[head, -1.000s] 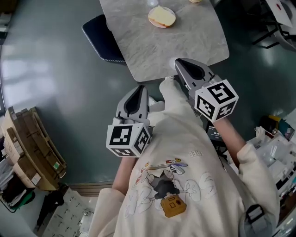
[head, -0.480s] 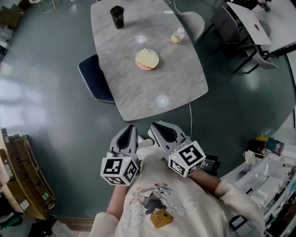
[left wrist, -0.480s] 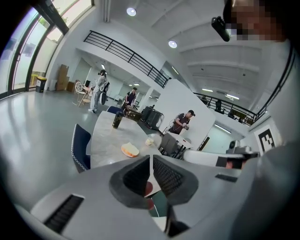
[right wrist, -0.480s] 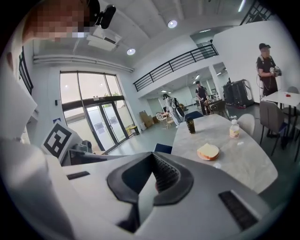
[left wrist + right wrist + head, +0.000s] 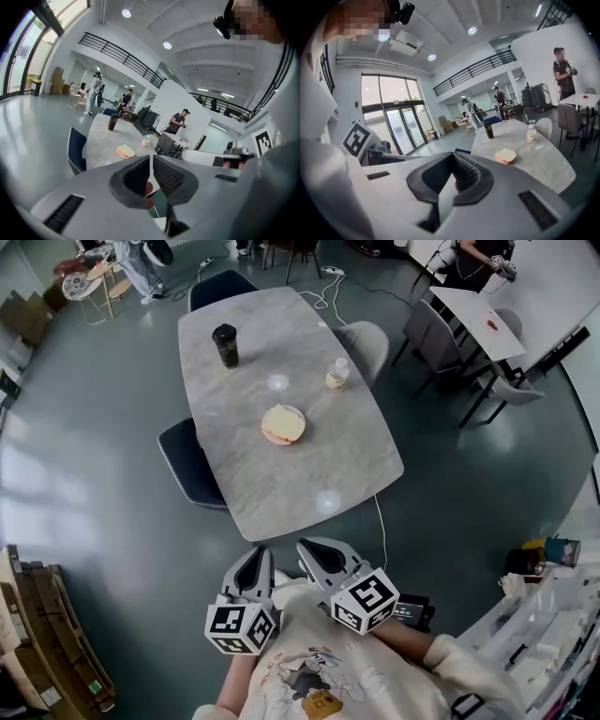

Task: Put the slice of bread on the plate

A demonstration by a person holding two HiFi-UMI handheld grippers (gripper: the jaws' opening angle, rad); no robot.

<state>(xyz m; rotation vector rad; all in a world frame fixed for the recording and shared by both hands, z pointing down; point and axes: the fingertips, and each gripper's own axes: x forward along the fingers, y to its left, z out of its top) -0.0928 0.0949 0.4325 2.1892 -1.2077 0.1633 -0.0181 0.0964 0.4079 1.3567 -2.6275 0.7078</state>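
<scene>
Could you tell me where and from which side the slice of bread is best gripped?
By its near edge, I think: the slice of bread lies flat on the plate, so come in low from the table's near end, jaws one above the other across its thickness.

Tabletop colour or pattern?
Light grey with marble veining on the table; the head view shows it best.

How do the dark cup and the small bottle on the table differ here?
The dark cup is black and taller; the small bottle is pale, yellowish and shorter. In the head view the dark cup stands nearer the left edge of the table, the small bottle near its right edge. Both stand upright, beyond the bread.
</scene>
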